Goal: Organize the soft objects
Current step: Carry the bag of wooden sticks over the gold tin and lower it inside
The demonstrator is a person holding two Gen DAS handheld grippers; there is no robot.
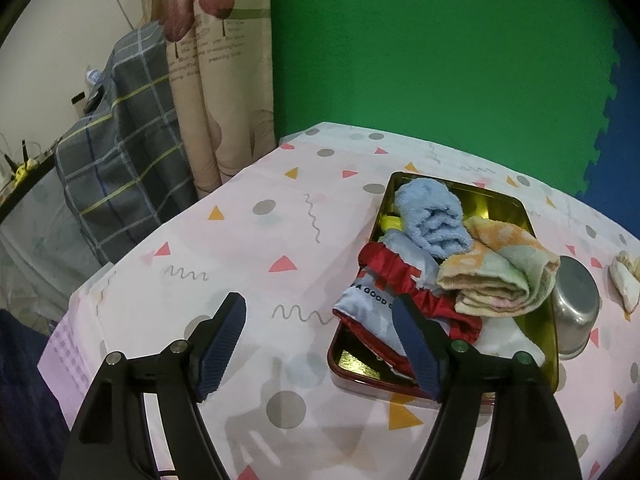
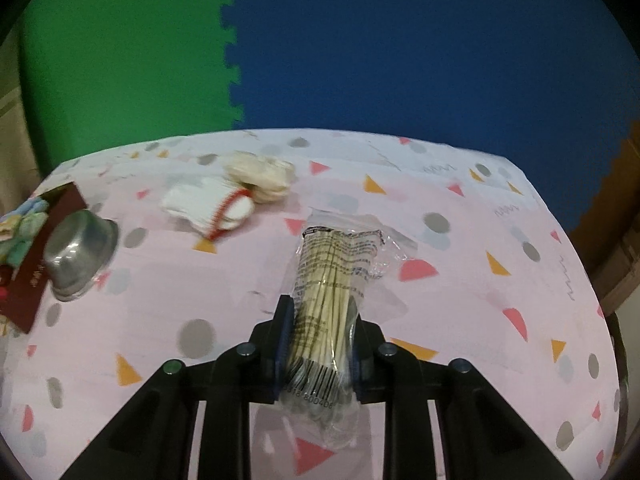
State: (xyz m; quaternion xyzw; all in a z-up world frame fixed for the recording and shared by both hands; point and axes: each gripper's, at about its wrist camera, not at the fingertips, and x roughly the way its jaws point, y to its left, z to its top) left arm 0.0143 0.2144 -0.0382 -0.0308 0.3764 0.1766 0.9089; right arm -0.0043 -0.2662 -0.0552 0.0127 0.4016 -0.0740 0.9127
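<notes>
Towels (image 1: 460, 252) only in left view

I see an upturned steel bowl (image 2: 78, 248) on my bench's pink patterned cloth (image 2: 460, 320), green and blue foam mats (image 1: 440, 40) behind, printed curtain (image 1: 216, 80), plaid blanket (image 1: 120, 152).

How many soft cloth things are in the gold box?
4 show in the gold box: blue towel at the back, orange-green towel right, red cloth and printed grey cloth in front. More may hide underneath.

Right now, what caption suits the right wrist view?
Right gripper shut on a plastic packet of sticks above the patterned tablecloth.
</notes>
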